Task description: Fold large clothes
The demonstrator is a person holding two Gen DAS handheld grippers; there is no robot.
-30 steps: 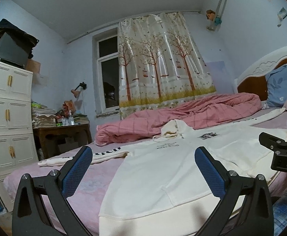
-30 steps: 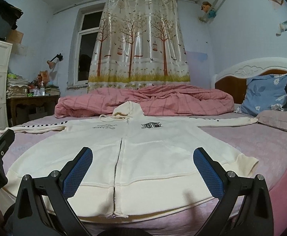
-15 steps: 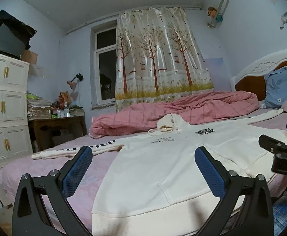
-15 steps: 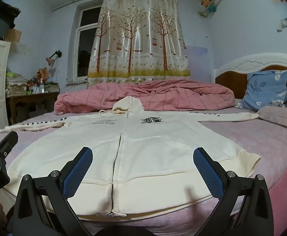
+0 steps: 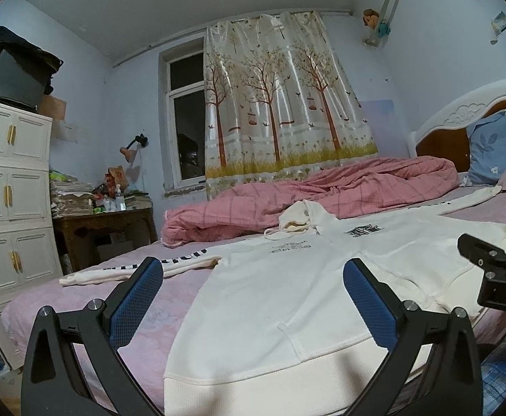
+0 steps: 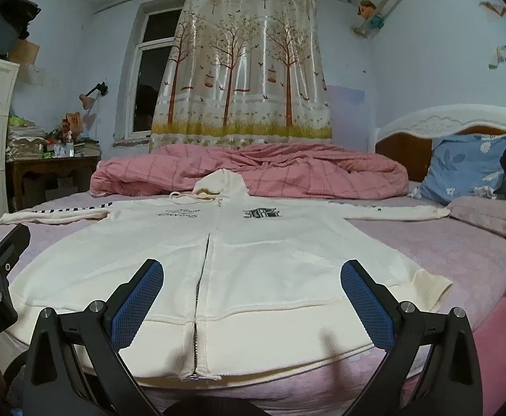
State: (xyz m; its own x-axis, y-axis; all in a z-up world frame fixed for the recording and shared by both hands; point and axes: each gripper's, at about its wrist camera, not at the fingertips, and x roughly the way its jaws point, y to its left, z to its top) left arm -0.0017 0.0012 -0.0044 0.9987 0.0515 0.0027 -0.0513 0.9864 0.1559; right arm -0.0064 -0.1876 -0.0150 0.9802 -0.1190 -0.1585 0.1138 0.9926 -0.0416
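I was looking across a bed (image 6: 391, 242) covered with a pale pink sheet, in a small room with light blue walls. A cream zip-up hoodie (image 6: 253, 253) lay flat on the sheet, front up, zip closed, both sleeves stretched out to the sides and the hood pointing toward the far wall. Its ribbed hem ran along the near edge of the bed, just in front of both tools.

My left tool (image 5: 253, 298) hovered over the hem near the hoodie's left corner, its blue-padded fingers spread wide and holding nothing. My right tool (image 6: 253, 298) hung above the hem near the zip, equally spread and empty.

Bare sheet lay open on either side of the hoodie's body. Beyond the hood, a rumpled pink checked quilt (image 6: 287, 173) was heaped across the far side of the bed, close to the hood. A blue floral pillow (image 6: 460, 170) leaned at the white and wood headboard (image 6: 443, 121) on the right, near the right sleeve's cuff.

On the far wall hung a tree-print curtain (image 6: 246, 69) beside a dark window (image 6: 149, 69). To the left stood a cluttered wooden worktop (image 5: 104, 218) and a tall white cabinet (image 5: 10, 208), both well apart from the hoodie.
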